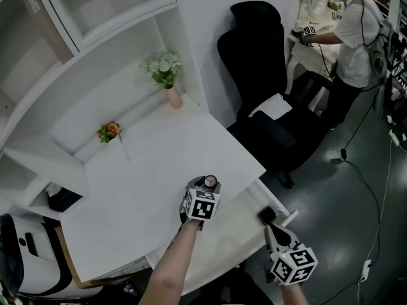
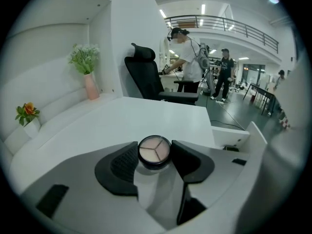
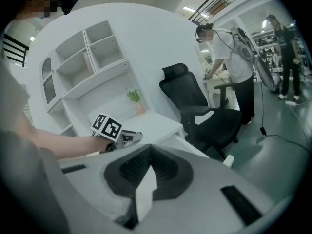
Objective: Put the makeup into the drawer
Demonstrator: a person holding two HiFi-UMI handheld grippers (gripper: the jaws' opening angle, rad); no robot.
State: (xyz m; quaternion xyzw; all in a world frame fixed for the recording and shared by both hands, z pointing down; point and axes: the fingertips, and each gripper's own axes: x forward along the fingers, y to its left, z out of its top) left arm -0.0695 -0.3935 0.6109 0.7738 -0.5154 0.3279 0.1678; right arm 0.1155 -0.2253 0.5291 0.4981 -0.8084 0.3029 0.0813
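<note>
A round makeup compact [image 2: 154,149] with pale powder sections sits between the black pads of my left gripper [image 2: 154,153], and both pads touch its sides. In the head view the same compact [image 1: 210,182] shows at the tip of the left gripper [image 1: 208,187], over the white desk [image 1: 146,189] near its front right edge. An open white drawer [image 2: 257,133] stands to the right of the desk with a dark item inside. My right gripper [image 1: 268,216] hangs by that drawer, jaws together and empty. In the right gripper view its pads meet at the tips [image 3: 150,148].
A black office chair [image 1: 267,107] stands just beyond the desk's right side. A pink vase with white flowers [image 1: 170,88] and a small orange flower pot [image 1: 109,132] sit at the back of the desk. A person [image 1: 356,37] works at another table; cables lie on the floor.
</note>
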